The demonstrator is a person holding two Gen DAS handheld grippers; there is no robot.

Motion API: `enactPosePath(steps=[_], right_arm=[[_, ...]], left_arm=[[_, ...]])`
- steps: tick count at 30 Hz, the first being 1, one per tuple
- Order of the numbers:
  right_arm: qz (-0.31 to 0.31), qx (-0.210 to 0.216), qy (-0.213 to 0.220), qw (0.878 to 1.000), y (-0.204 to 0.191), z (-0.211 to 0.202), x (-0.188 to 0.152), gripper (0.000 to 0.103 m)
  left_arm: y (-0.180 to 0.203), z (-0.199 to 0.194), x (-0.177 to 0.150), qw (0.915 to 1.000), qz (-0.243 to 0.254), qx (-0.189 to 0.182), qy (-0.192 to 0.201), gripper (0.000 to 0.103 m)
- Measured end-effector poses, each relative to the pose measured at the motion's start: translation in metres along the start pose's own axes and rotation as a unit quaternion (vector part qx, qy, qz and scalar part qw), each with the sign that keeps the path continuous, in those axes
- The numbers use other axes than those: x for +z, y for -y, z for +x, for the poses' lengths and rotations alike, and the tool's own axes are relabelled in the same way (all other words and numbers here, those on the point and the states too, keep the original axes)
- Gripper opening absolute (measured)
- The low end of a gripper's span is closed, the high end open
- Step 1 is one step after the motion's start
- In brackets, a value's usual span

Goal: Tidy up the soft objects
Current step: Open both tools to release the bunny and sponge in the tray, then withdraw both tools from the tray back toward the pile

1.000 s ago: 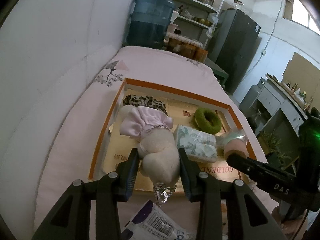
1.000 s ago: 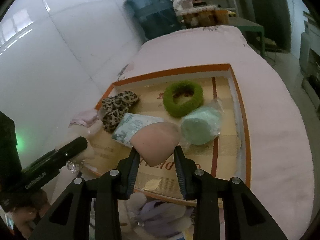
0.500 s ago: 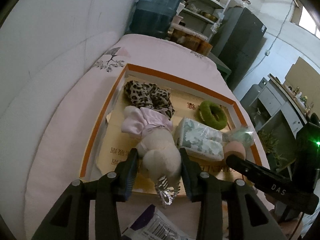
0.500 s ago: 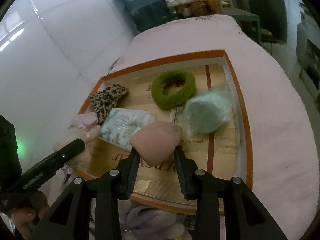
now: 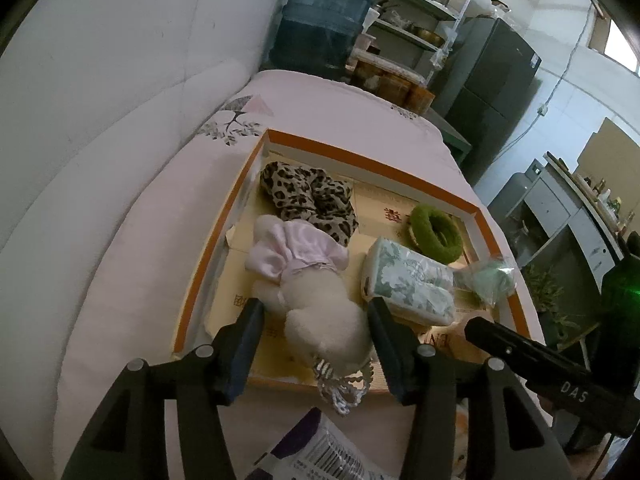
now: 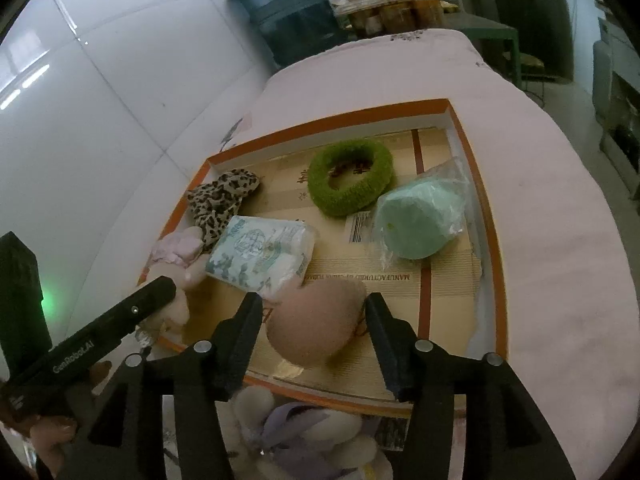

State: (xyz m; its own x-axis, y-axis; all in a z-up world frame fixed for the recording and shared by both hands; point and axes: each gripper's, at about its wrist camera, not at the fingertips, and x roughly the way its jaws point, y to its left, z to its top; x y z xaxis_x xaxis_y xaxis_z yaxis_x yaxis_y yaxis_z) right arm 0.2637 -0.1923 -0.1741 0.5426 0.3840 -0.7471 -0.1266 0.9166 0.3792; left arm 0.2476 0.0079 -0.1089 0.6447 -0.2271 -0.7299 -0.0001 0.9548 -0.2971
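Note:
An orange-rimmed tray (image 5: 224, 236) (image 6: 494, 216) lies on the pink bed. My left gripper (image 5: 314, 316) is open, its jaws apart on either side of a cream plush toy in a pink dress (image 5: 316, 304), which rests in the tray's near left part. My right gripper (image 6: 314, 312) is open around a pink-beige sponge (image 6: 316, 326) lying on the tray floor. The tray also holds a leopard scrunchie (image 5: 308, 196) (image 6: 220, 200), a green fuzzy ring (image 5: 436, 232) (image 6: 350, 182), a tissue pack (image 5: 408, 280) (image 6: 262, 252) and a bagged green sponge (image 6: 418, 220).
A white wall (image 5: 100, 80) runs along the bed's left side. A blue water jug (image 5: 320, 20) and shelves stand beyond the bed's far end. Another plush with a lilac bow (image 6: 304, 432) and a printed packet (image 5: 320, 456) lie on the bed before the tray.
Both grippers have opened. The plush toy and the pink-beige sponge have been let go and now rest in the tray. Both grippers have drawn back a little.

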Motion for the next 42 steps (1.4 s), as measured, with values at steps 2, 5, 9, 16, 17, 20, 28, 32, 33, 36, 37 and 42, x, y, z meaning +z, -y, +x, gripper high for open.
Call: enactPosePath(steps=[2,5,9,16,17,20,28,32,33,36,37,42], right_arm=[[0.001,0.0,0.0,1.0,0.0,-0.001,-0.001,0.055],[0.001,-0.001,0.001,1.0,-0.001,-0.005,-0.002,0.056],[0.0,0.001,0.006,1.0,-0.003,-0.011,-0.003,0.056],[-0.005,0.002,0.014,1.0,-0.009,-0.025,-0.005,0.056],[-0.006,0.003,0.016,1.0,-0.011,-0.027,-0.005,0.056],[-0.009,0.003,0.02,1.0,-0.014,-0.033,-0.006,0.056],[-0.015,0.001,0.033,0.999,-0.023,-0.051,-0.009,0.056],[-0.021,-0.003,0.04,0.999,-0.029,-0.061,-0.012,0.056],[-0.023,-0.005,0.042,0.999,-0.03,-0.063,-0.012,0.056],[-0.03,-0.007,0.047,0.998,-0.036,-0.071,-0.015,0.056],[-0.031,-0.007,0.048,0.998,-0.037,-0.073,-0.015,0.056],[-0.038,-0.009,0.055,0.998,-0.045,-0.084,-0.021,0.056]], left_arm=[[0.0,-0.001,0.0,1.0,0.002,0.003,0.002,0.054],[0.001,-0.005,0.0,1.0,0.003,0.007,0.006,0.054],[0.0,-0.012,0.002,0.9997,0.002,0.013,0.019,0.054],[0.0,-0.028,0.001,0.9993,0.002,0.017,0.035,0.054],[0.001,-0.03,0.001,0.9992,0.002,0.016,0.037,0.054],[0.002,-0.038,0.0,0.9989,0.005,0.016,0.043,0.054],[0.007,-0.056,-0.002,0.9981,0.014,0.019,0.057,0.054],[0.009,-0.065,-0.003,0.9975,0.02,0.021,0.064,0.054],[0.009,-0.067,-0.003,0.9974,0.021,0.021,0.066,0.054],[0.01,-0.073,-0.005,0.9971,0.024,0.021,0.069,0.054],[0.011,-0.075,-0.006,0.9971,0.024,0.02,0.07,0.054],[0.012,-0.088,-0.01,0.9963,0.028,0.02,0.079,0.054]])
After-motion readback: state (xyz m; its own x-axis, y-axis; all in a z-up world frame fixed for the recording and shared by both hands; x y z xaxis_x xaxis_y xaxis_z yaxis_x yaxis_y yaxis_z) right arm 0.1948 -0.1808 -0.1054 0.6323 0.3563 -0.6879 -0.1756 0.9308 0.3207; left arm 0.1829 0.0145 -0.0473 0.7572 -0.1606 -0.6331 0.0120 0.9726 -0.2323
